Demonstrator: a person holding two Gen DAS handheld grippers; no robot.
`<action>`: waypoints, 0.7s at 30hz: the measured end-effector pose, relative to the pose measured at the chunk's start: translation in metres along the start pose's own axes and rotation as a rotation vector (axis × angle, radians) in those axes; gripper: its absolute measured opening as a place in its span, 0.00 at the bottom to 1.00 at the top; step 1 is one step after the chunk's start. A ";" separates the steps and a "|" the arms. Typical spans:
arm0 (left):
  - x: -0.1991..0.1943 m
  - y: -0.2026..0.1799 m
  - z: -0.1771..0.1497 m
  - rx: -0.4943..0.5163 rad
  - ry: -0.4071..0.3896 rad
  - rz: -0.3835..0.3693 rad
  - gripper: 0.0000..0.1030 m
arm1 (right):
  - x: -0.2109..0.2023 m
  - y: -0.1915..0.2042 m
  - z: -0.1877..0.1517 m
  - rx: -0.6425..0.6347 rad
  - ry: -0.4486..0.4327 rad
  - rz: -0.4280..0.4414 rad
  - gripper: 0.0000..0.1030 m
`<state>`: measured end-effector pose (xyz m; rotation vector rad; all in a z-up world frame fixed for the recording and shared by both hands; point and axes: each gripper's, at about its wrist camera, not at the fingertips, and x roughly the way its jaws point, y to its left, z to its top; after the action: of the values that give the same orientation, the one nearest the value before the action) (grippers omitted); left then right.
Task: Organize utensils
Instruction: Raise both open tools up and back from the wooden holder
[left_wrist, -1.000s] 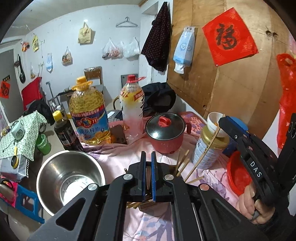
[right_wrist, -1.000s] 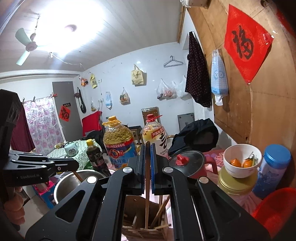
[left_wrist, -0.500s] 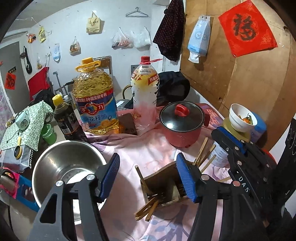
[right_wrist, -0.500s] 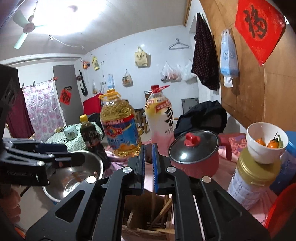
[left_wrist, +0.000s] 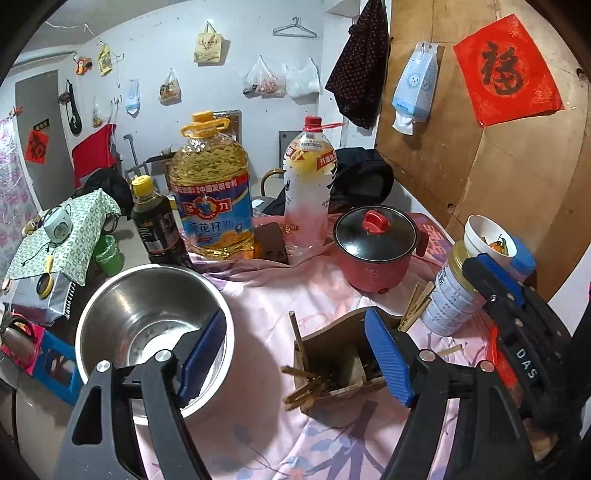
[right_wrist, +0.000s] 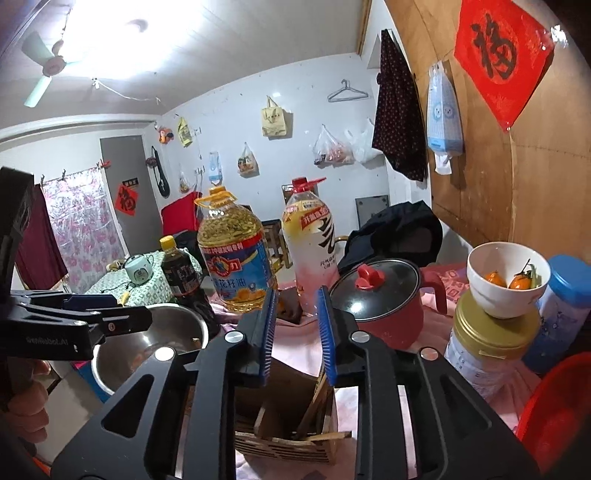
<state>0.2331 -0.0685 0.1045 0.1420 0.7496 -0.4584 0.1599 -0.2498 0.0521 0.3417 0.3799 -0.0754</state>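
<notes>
A wooden utensil box (left_wrist: 332, 328) stands on the pink cloth with several wooden chopsticks (left_wrist: 304, 387) in it and spilling over its front corner. My left gripper (left_wrist: 295, 356) hovers over the box, its jaws opening wide, its pads pressing on nothing. My right gripper (right_wrist: 297, 332) hangs just above the same box (right_wrist: 280, 446). Its jaws are opening with nothing between the pads, and a chopstick (right_wrist: 314, 402) leans inside the box below. In the left wrist view the right gripper (left_wrist: 480, 269) shows at the right. In the right wrist view the left gripper (right_wrist: 129, 312) shows at the left.
A steel bowl (left_wrist: 147, 314) sits left of the box, a red lidded pot (left_wrist: 376, 251) behind it. Oil bottle (left_wrist: 212, 192), drink bottle (left_wrist: 308, 184) and dark sauce bottle (left_wrist: 155, 221) line the back. A tin (left_wrist: 454, 295) bearing a white bowl stands right, by the wooden wall.
The left jaws went from shut to wide open. The right jaws parted, and the chopstick that stood between them is no longer there. Both grippers sank a little toward the box.
</notes>
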 end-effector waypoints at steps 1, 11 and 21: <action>-0.003 0.000 -0.001 -0.001 -0.004 0.002 0.76 | -0.004 0.001 0.001 -0.003 -0.006 0.000 0.27; -0.042 0.005 -0.018 -0.037 -0.040 0.030 0.81 | -0.048 0.016 0.006 -0.031 -0.049 -0.003 0.32; -0.086 0.005 -0.029 -0.052 -0.104 0.071 0.90 | -0.092 0.032 0.011 -0.068 -0.101 -0.007 0.34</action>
<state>0.1624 -0.0256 0.1415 0.0956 0.6514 -0.3754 0.0833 -0.2230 0.1063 0.2680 0.2832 -0.0855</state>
